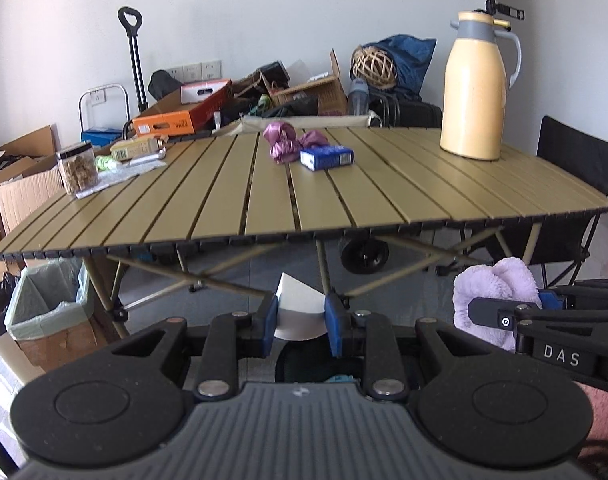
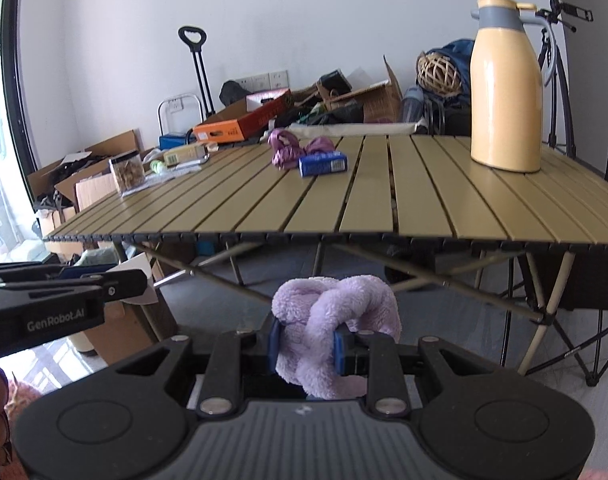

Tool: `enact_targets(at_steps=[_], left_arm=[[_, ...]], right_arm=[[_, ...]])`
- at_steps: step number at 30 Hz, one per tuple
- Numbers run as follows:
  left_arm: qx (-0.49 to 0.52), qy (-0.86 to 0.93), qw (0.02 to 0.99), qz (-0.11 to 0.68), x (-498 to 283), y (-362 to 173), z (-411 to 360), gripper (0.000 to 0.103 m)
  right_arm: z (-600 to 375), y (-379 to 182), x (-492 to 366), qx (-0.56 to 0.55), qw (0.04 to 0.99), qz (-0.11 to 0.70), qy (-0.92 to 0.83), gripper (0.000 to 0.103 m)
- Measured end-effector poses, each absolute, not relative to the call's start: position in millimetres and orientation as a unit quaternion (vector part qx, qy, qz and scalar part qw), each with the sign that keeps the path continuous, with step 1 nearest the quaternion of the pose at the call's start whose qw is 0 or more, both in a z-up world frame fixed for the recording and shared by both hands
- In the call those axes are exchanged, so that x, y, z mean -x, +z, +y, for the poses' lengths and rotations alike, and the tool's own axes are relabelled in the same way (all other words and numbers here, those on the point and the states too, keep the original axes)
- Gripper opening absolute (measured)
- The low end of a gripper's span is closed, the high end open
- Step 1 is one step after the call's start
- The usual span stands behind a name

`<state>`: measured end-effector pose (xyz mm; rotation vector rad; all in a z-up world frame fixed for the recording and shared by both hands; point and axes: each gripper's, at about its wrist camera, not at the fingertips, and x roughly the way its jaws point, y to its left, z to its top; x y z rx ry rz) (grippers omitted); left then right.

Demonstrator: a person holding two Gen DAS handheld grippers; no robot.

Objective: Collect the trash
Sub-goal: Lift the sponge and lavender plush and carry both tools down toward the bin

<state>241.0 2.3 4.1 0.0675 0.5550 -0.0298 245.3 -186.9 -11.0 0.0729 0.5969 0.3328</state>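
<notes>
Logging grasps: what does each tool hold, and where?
Left tool pinches a white paper piece by its lower part; right tool clamps a fluffy purple cloth mid-bundle.

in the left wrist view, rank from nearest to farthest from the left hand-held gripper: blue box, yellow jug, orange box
From the left hand-held gripper, shut on a white paper piece:
1. blue box, table centre
2. yellow jug, table's right rear
3. orange box, behind the table, left

Black grippers with blue pads

The left gripper (image 1: 300, 316) and right gripper (image 2: 309, 346) had silver screws, round black discs, white lettering.
</notes>
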Motion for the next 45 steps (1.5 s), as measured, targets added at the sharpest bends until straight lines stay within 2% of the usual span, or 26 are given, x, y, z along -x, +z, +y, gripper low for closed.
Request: enact_targets(at_steps=[29, 45], left_arm=[[-0.012, 0.008, 0.897, 0.442, -286.9, -128.6, 24.0, 0.026], [0.011, 0.039, 0.876, 0.48, -315.8, -160.9, 51.9, 0.025]], right_arm=[[-188.1, -149.4, -279.5, -0.039, 0.871, 0.468, 0.145, 0.024], [-191.3, -171.9, -305.4, -0.045, 0.858, 0.495, 0.13, 0.024]])
